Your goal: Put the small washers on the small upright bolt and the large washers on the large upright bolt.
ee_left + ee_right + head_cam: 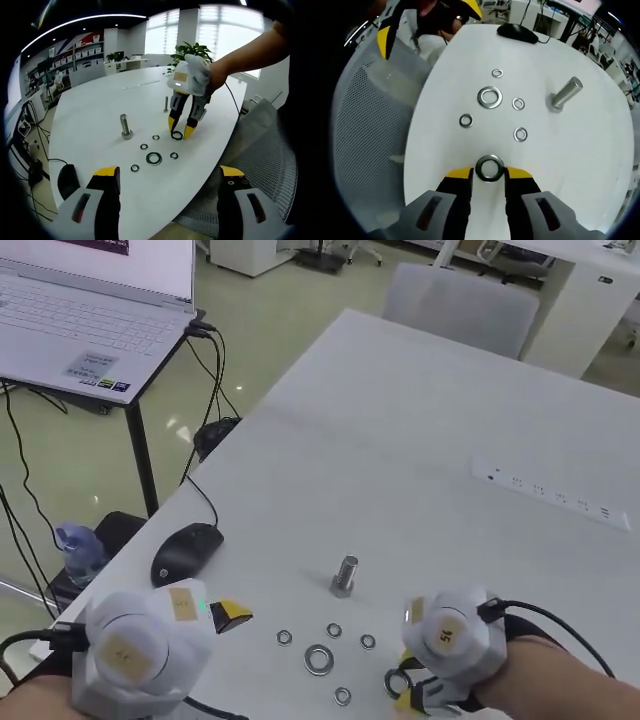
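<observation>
My right gripper is shut on a large washer, gripping its rim low over the white table. In the left gripper view the right gripper hangs with that washer between its yellow tips. Ahead of it lie another large washer and several small washers. The large bolt stands upright beyond them. The small bolt stands upright behind the right gripper. My left gripper is open and holds nothing, back at the near-left table edge.
A black mouse lies left of the bolt near the table edge. A white power strip lies at the far right. A laptop stands on a side stand to the left, a water bottle below it. A grey chair stands at the far side.
</observation>
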The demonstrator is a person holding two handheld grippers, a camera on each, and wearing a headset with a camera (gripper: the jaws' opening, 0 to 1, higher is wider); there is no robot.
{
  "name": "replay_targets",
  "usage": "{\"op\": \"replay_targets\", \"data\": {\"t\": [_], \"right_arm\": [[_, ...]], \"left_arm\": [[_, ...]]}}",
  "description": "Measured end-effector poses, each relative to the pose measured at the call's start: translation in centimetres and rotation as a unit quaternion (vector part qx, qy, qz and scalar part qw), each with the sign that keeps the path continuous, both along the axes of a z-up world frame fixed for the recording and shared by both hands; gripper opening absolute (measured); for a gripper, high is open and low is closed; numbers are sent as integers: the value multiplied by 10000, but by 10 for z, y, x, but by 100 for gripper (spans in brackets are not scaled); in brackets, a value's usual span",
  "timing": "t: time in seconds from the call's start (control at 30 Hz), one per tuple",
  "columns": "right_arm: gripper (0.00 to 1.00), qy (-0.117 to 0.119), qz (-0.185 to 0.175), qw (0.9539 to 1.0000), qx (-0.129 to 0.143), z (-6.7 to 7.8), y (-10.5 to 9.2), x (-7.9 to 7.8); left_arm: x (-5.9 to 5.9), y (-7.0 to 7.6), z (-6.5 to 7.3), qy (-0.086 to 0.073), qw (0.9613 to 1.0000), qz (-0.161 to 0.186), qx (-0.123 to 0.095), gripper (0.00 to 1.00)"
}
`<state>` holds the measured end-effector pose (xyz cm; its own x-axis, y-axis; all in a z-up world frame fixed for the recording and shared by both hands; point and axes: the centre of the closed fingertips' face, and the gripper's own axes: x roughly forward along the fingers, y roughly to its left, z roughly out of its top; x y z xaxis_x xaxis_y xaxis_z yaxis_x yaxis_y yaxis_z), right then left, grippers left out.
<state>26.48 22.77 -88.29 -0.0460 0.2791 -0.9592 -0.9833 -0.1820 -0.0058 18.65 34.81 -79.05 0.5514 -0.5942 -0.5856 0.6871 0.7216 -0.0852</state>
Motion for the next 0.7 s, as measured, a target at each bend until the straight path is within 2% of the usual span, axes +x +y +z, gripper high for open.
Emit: {"op": "replay_targets", "data": {"t": [0.23,0.43,0.7], "right_arm": [[24,-67,-83,9997,-201,0,0,1],[21,5,-282,9996,-89,0,-1,2],[21,89,-372,9992,-120,0,0,2]], "left_arm": [[0,-1,3,-17,10000,-17,4,77],[0,-3,5,-26,10000,-30,-3,76],[0,-6,3,9,9999,-112,35,75]]}}
